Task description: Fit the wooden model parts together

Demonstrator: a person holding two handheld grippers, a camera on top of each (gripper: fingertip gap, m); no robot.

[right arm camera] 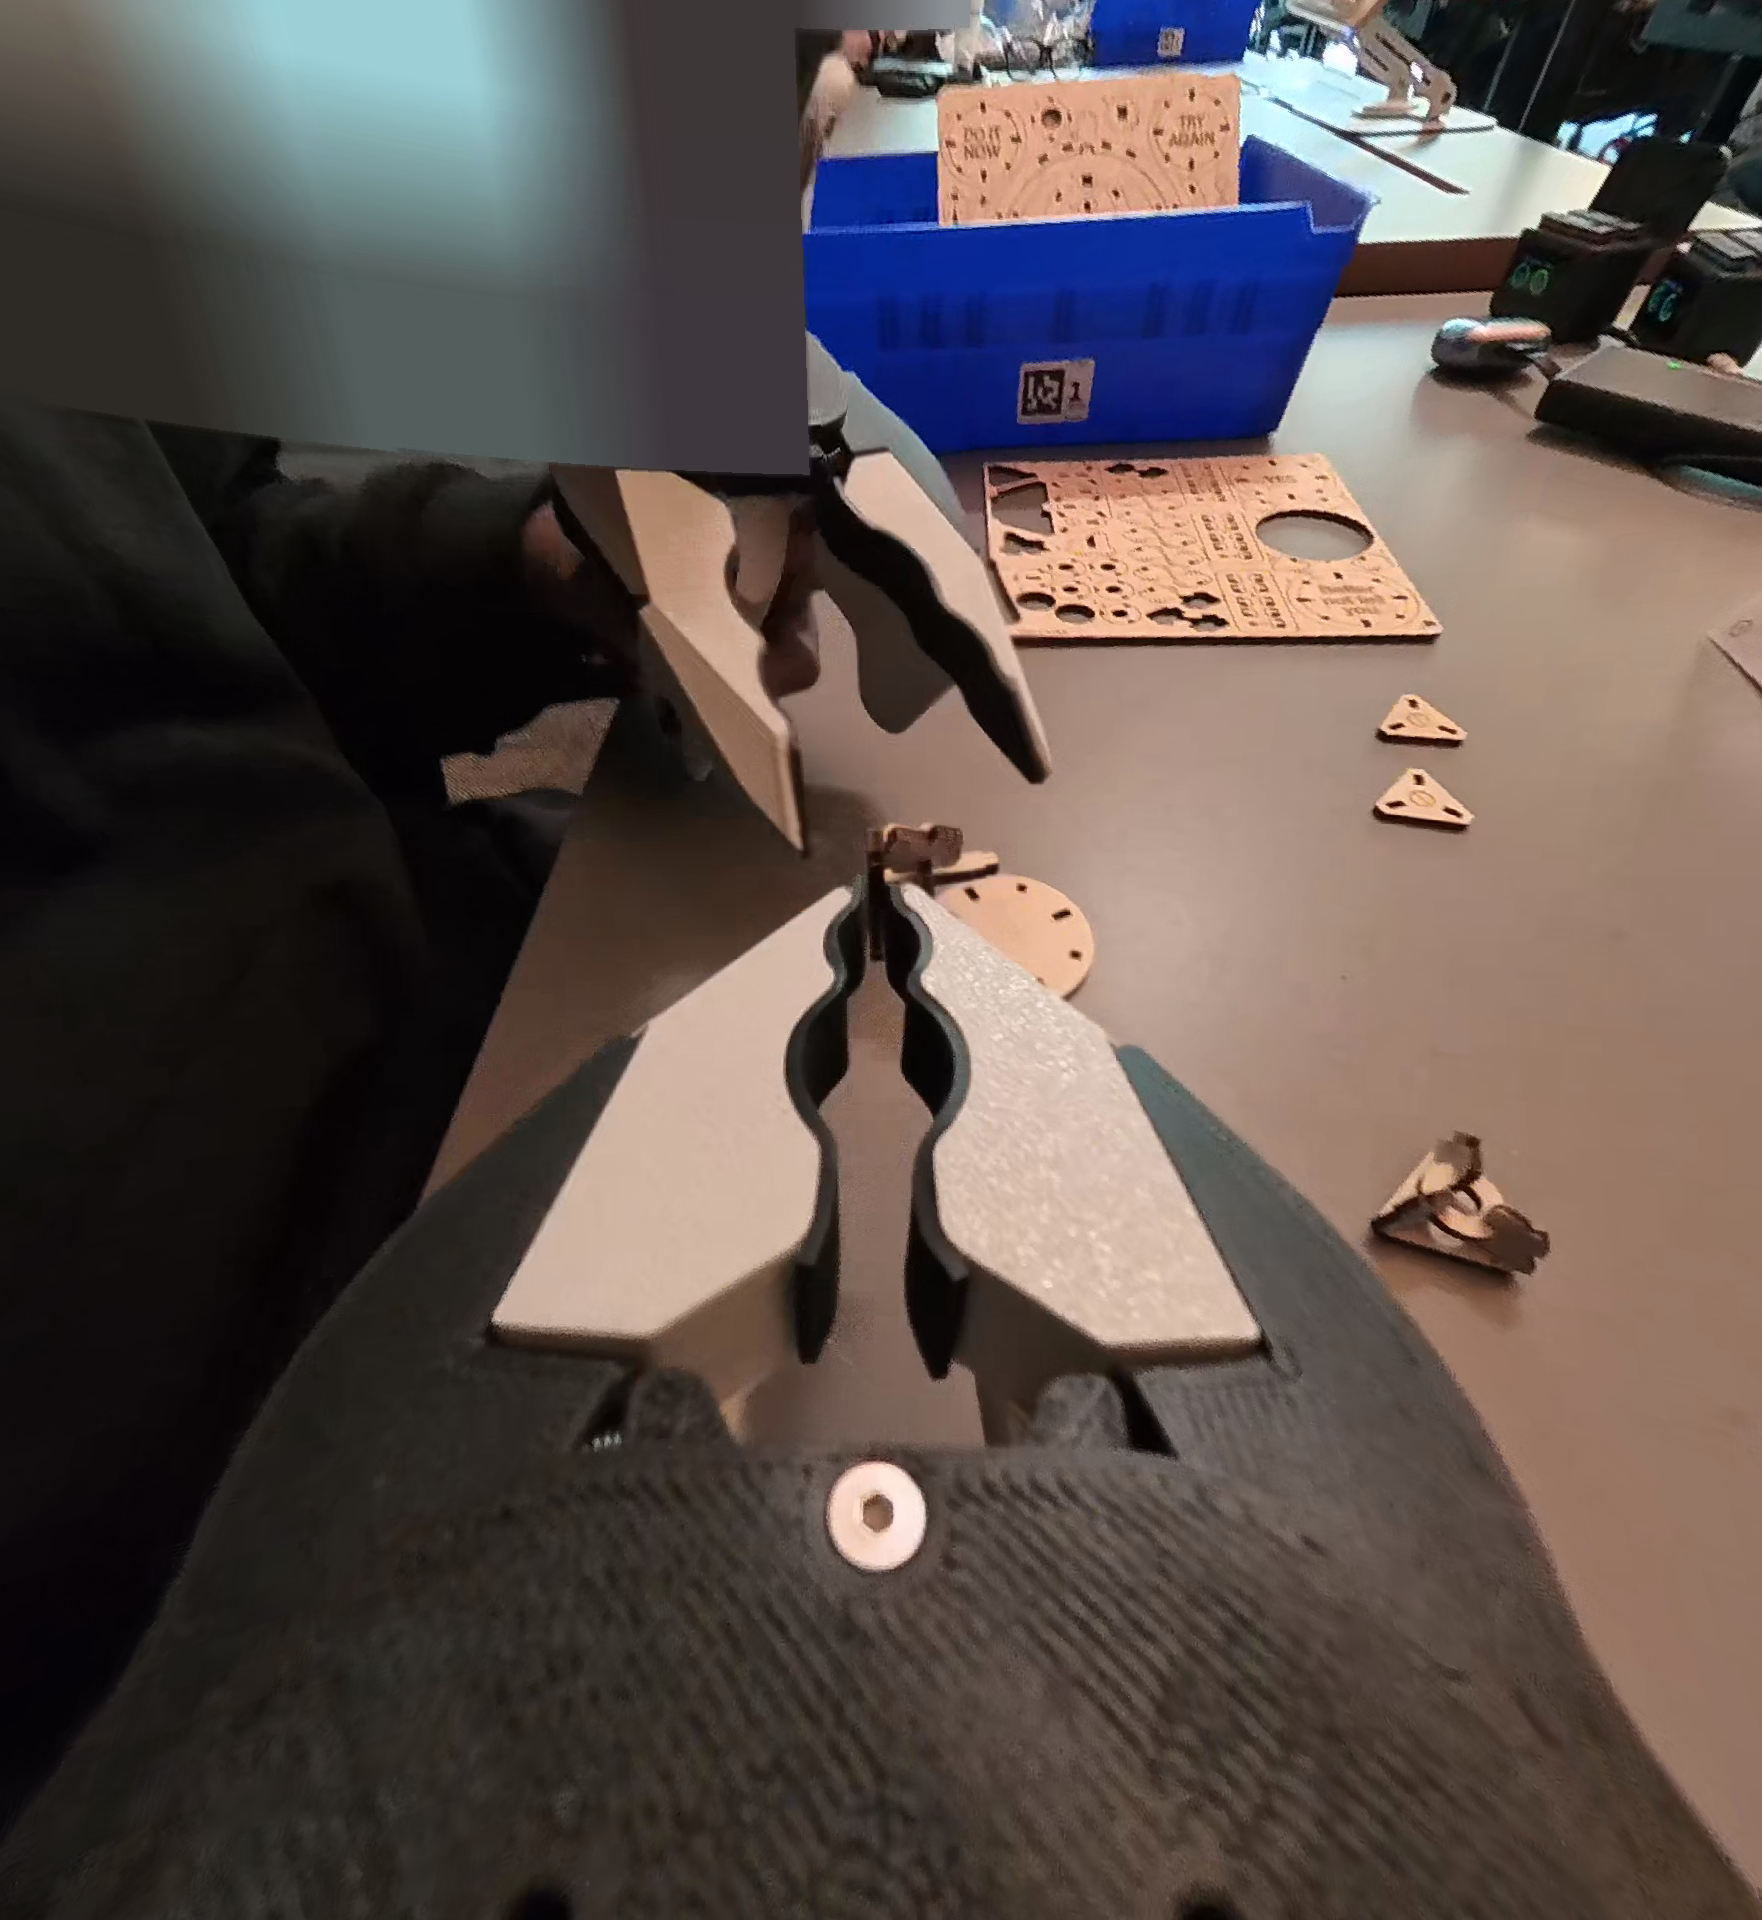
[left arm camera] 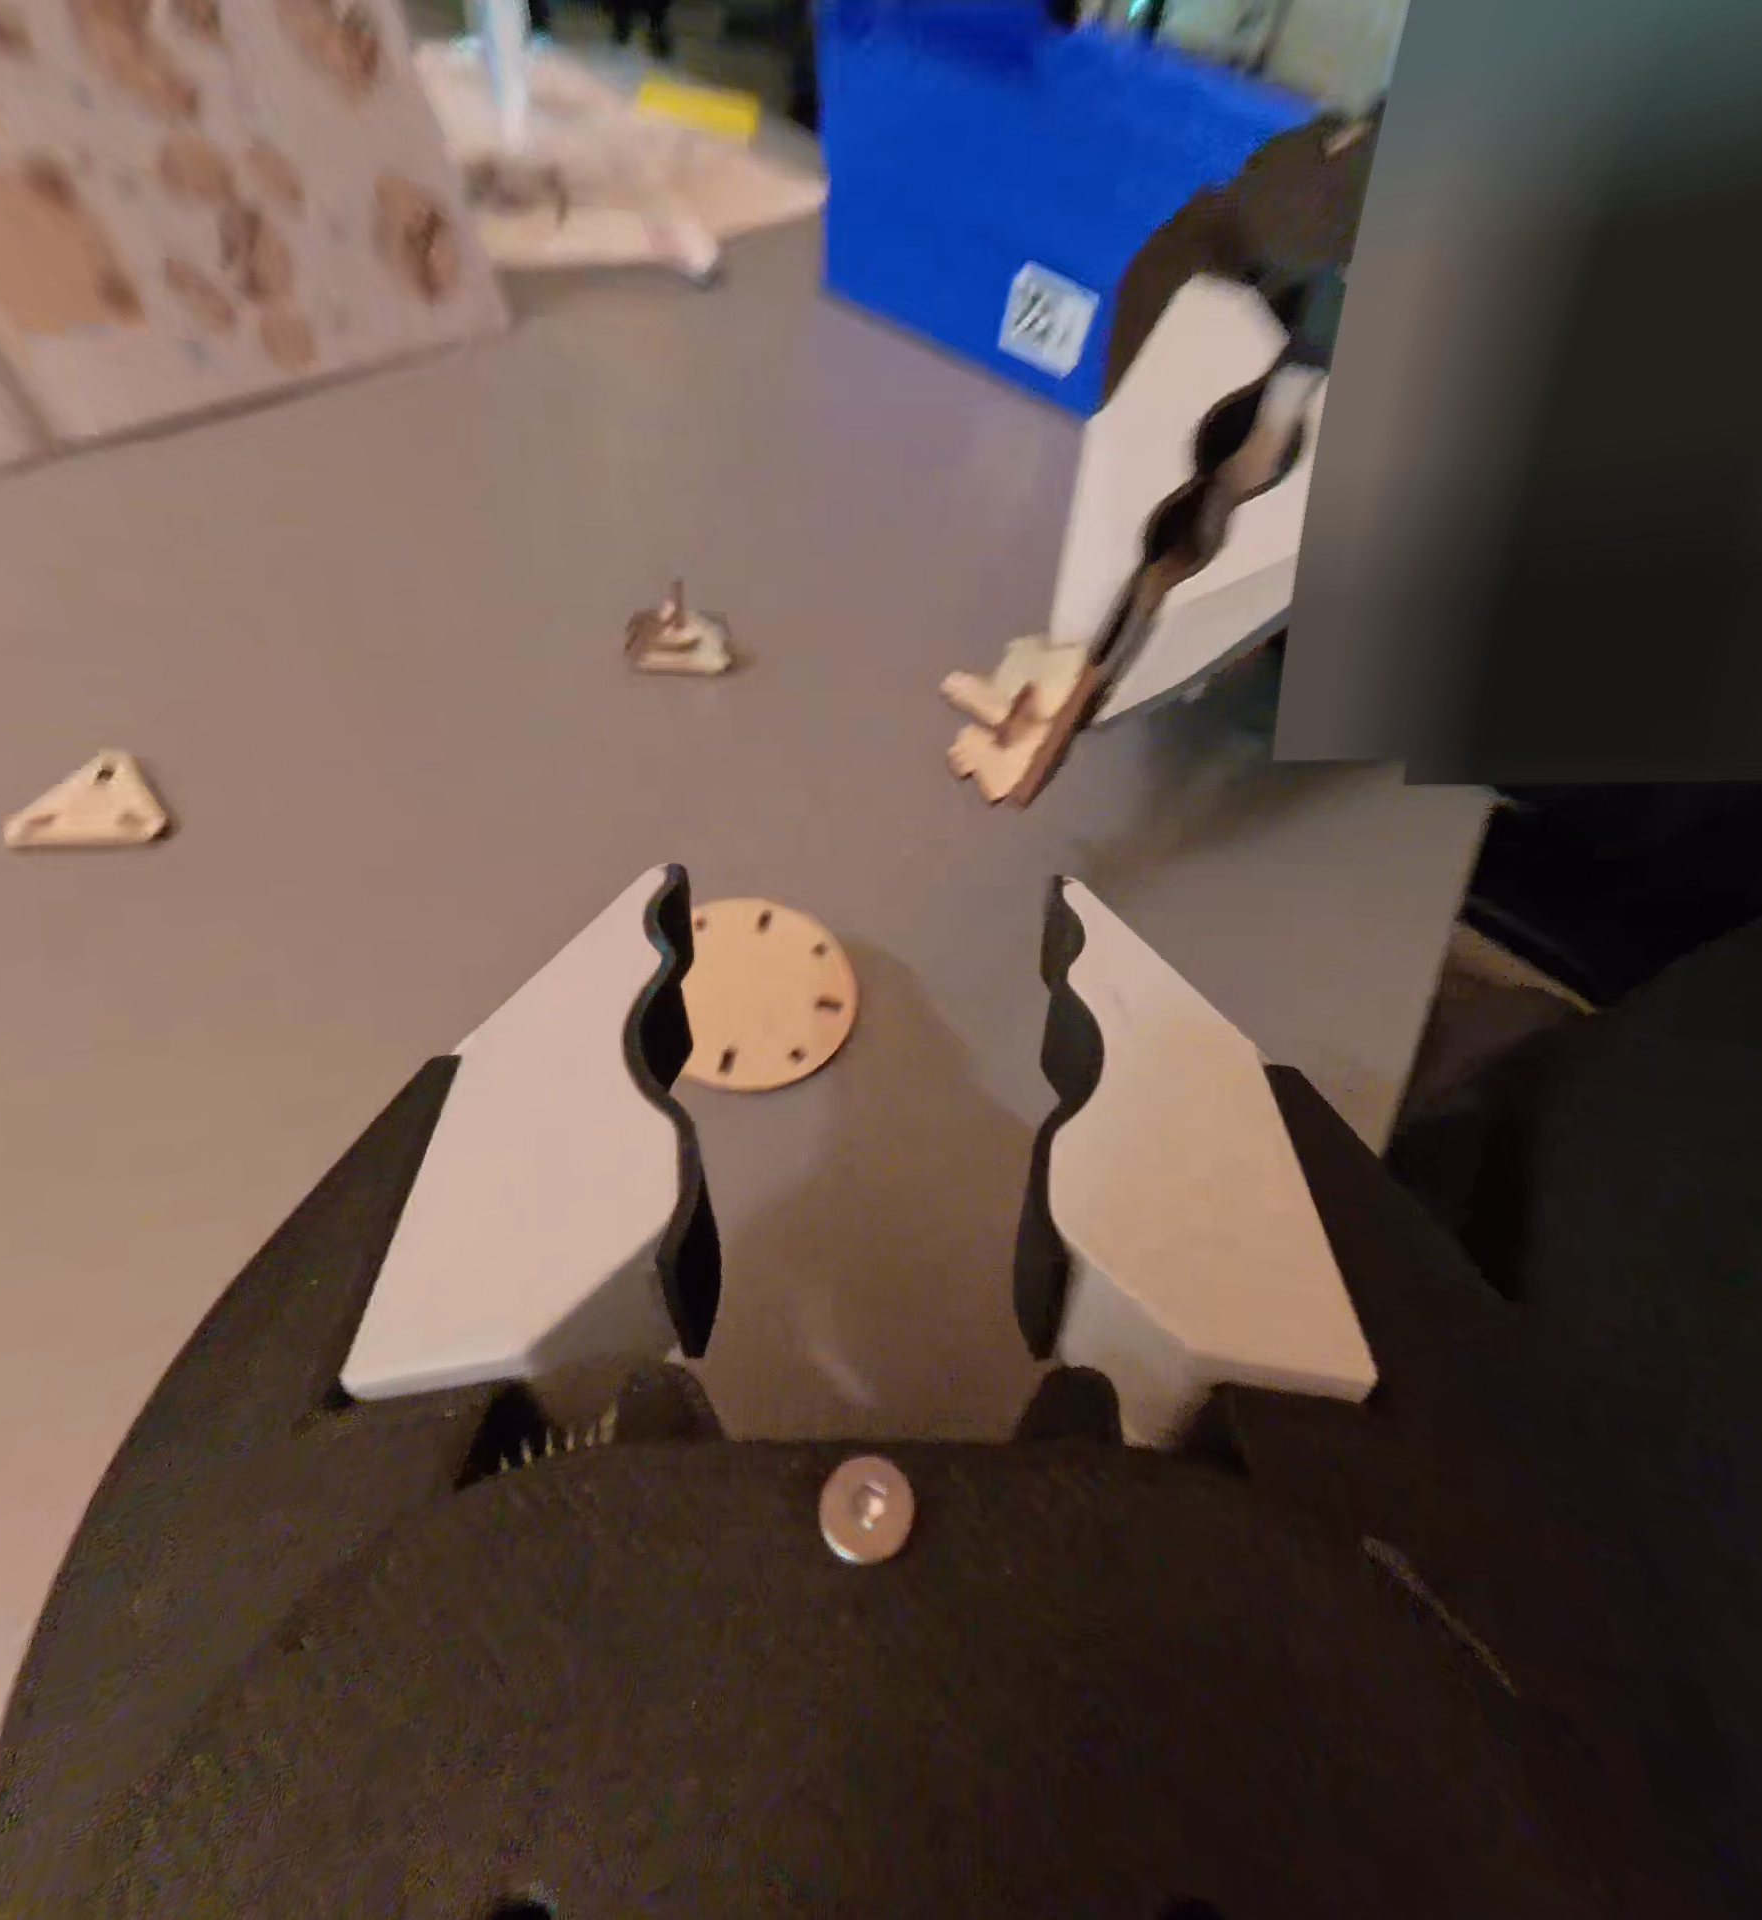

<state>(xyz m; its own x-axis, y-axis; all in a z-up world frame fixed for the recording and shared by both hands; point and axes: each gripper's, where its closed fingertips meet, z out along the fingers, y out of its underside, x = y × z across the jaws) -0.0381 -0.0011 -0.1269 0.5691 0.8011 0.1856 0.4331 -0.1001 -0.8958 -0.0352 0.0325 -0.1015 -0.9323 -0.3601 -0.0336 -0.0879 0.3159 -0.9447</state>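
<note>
Left claw (left arm camera: pixel 866 883): fingers apart, nothing held, above the wooden disc (left arm camera: pixel 768 992) on the grey table (left arm camera: pixel 441 623). Right claw (right arm camera: pixel 875 902), at 2 o'clock: clamped on a small wooden piece (right arm camera: pixel 913 847). Blue bin (right arm camera: pixel 1064 301) at 12 o'clock.

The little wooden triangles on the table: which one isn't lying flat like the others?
The triangle nearest the right gripper's side. It is tipped up with other small pieces slotted into it, while the two triangles farther back lie flat and plain.
</note>
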